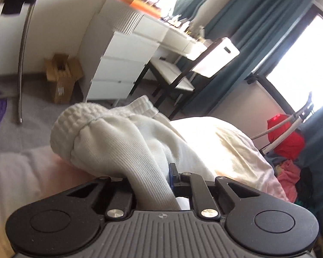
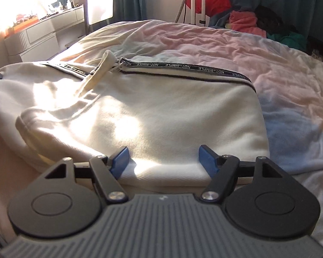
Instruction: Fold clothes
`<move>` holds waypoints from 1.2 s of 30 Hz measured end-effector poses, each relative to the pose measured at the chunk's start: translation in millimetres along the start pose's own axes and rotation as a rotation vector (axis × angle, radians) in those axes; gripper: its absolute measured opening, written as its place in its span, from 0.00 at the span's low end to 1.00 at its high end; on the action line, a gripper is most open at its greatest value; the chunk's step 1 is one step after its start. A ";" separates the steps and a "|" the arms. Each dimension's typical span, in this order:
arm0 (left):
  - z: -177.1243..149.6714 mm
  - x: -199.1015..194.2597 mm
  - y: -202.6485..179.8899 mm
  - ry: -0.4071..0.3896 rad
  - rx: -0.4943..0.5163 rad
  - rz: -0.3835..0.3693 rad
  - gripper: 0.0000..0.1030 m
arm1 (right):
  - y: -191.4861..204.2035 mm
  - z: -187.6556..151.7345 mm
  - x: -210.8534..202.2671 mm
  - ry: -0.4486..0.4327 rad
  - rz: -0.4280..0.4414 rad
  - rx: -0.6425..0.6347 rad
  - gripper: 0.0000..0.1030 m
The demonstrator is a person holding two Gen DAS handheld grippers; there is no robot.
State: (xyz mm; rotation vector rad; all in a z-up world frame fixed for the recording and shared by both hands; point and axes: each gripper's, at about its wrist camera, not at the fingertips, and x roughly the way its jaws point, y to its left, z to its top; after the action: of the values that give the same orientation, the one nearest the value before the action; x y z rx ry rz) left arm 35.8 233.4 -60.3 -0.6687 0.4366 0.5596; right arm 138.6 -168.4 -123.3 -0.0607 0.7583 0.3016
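Clearly the left gripper is clamped on a bunched cuff end of the cream sweatpants, which lie across the bed. The right gripper stands wide over the near folded edge, pinching nothing. Best to carry the leg over level and keep it taut. Glare washes out the far fabric; the held end's pads are mostly hidden.
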 end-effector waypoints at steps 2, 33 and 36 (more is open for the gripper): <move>-3.4 -15.7 -30.5 -0.070 0.113 0.000 0.11 | -1.1 0.0 -1.4 0.008 0.002 0.004 0.71; -395.4 -46.3 -355.1 -0.220 1.367 -0.445 0.13 | -168.9 -4.9 -71.6 -0.076 -0.123 0.543 0.72; -394.6 -33.6 -349.0 -0.223 1.371 -0.457 0.17 | -167.8 -4.5 -68.7 -0.069 -0.120 0.536 0.72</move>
State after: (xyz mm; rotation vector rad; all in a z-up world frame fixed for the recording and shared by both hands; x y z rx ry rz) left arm 144.8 -273.1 -161.8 0.6080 0.3419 -0.1696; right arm 137.4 -346.4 -88.6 0.4077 0.7425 -0.0199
